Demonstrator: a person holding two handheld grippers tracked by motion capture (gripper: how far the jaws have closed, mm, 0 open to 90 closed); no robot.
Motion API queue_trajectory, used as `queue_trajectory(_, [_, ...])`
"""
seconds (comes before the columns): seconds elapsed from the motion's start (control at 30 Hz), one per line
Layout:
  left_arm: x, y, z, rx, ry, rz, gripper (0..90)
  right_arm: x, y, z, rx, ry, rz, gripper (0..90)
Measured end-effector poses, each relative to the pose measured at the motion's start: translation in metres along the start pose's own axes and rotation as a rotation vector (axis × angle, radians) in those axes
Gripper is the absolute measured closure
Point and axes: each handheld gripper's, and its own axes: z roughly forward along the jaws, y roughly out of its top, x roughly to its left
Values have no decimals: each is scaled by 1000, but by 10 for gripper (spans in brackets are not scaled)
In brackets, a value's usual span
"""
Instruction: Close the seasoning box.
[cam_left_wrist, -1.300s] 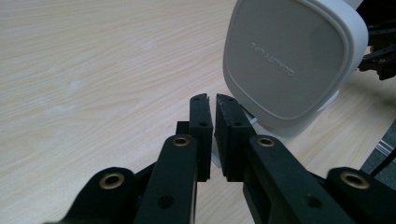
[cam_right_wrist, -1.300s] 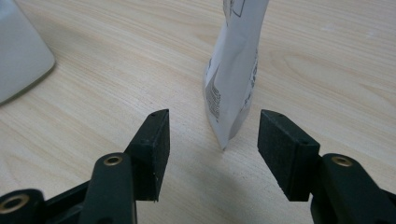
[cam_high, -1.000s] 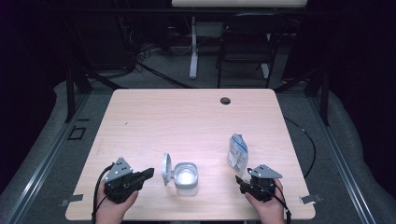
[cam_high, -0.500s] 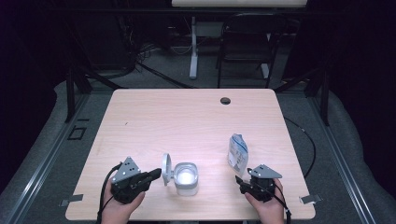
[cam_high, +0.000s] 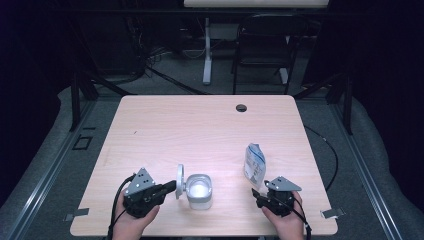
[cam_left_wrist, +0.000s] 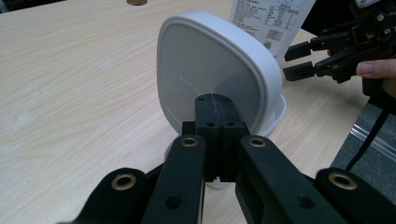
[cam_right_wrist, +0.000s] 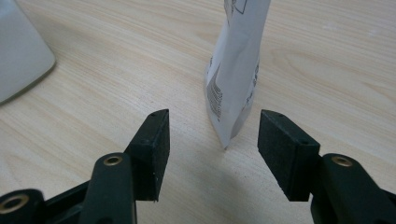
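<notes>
A white container (cam_high: 200, 192) stands near the table's front edge, its hinged lid (cam_high: 180, 181) raised upright on the left side. My left gripper (cam_high: 171, 188) is shut, and its closed tips (cam_left_wrist: 215, 105) reach the lid's (cam_left_wrist: 219, 65) outer face with nothing between them. To the right stands a white printed pouch (cam_high: 254, 164). My right gripper (cam_high: 258, 193) is open just in front of the pouch. In the right gripper view the pouch (cam_right_wrist: 238, 70) stands a little beyond the gap of that gripper (cam_right_wrist: 212, 135), touching neither jaw.
A round cable hole (cam_high: 241, 107) sits at the table's far edge. The light wooden tabletop (cam_high: 200, 135) stretches bare behind the objects. A corner of the container (cam_right_wrist: 18, 56) lies at the left of the right gripper view. The right gripper (cam_left_wrist: 301, 60) shows beside the pouch (cam_left_wrist: 271, 18).
My left gripper has moved right across the table until its shut tips reach the upright lid. The right gripper, the pouch and the container have stayed put.
</notes>
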Motion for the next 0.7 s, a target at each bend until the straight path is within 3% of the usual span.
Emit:
queue_trajectory(0.47, [-16,4,14,25,-43,46,900,-1,0,-1,-1,-1,1,437])
queue_trajectory(0.7, [-18,5,14,23,-51,45,900,-2,-1,-1,-2,-1,5,437])
